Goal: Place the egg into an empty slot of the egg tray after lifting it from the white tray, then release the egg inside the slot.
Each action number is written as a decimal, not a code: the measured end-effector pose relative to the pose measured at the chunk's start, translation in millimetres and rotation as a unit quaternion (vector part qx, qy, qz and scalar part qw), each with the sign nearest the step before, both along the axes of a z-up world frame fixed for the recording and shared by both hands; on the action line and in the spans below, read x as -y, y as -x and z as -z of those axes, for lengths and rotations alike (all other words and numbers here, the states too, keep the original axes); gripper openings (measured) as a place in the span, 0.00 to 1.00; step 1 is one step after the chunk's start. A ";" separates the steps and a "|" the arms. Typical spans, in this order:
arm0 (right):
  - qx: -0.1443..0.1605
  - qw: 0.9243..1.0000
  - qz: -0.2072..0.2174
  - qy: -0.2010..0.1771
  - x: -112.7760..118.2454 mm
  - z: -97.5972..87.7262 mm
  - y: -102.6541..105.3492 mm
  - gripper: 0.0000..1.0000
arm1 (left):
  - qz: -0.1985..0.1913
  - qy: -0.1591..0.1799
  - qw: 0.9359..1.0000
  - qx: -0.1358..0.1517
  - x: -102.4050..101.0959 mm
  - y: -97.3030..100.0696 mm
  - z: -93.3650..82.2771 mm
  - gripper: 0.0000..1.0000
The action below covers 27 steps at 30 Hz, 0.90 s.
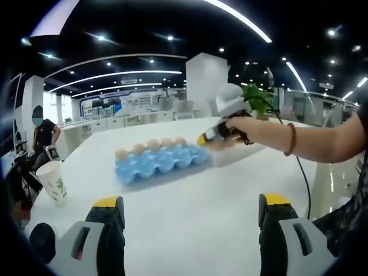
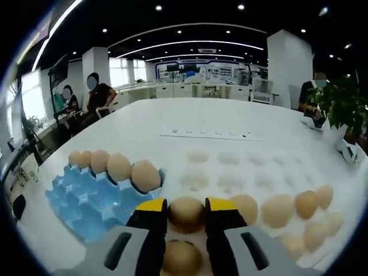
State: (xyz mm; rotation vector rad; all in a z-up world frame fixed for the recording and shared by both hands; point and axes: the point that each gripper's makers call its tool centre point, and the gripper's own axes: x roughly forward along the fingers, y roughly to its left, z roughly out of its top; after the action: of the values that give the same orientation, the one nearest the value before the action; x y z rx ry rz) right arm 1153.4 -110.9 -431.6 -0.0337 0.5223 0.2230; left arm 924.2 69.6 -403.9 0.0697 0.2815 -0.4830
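Observation:
In the right gripper view my right gripper [image 2: 186, 208] is shut on a brown egg [image 2: 186, 214], its yellow-tipped jaws pressing on both sides. This happens over the near left corner of the white tray [image 2: 230, 172], which holds more eggs [image 2: 277, 210] at its near right. The blue egg tray [image 2: 86, 204] lies just left of it, with several eggs [image 2: 119, 167] in its far row and empty slots nearer me. In the left gripper view the right gripper [image 1: 208, 138], held by a hand, sits at the right end of the blue egg tray [image 1: 158, 164]. My left gripper [image 1: 190, 210] is open above bare table.
A paper cup [image 1: 53, 181] stands at the table's left edge. A power strip [image 2: 210, 134] lies beyond the white tray. A potted plant [image 2: 344, 103] is at the far right. People sit at the far left. Another egg [image 2: 181, 259] lies below the right jaws.

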 end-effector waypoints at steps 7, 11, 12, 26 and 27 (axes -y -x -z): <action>-0.010 1.000 0.002 -0.022 1.3 -1.5 -2.0 0.26 | 0.001 0.002 1.000 0.001 0.0 -0.7 -0.1 0.99; -0.007 1.000 0.002 -0.030 1.3 -1.8 1.9 0.26 | -0.003 0.003 1.000 0.000 -2.4 -0.2 0.0 0.99; -0.006 0.999 0.003 -0.034 1.8 -2.1 1.9 0.26 | -0.003 0.003 1.000 0.000 -2.8 -0.1 0.2 0.99; 0.017 0.997 -0.004 -0.076 2.0 -15.8 10.4 0.26 | -0.010 0.007 1.000 0.003 -5.1 1.3 -1.8 0.99; 0.028 0.996 -0.013 -0.079 -0.9 -19.7 9.7 0.26 | -0.010 0.009 1.000 0.005 -4.8 1.5 -3.0 0.99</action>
State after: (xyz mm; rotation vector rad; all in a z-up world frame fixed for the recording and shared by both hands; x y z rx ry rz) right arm 1143.7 -110.0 -411.9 0.1064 0.4470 0.2880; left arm 922.7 74.4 -400.9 0.0514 0.2684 -0.4650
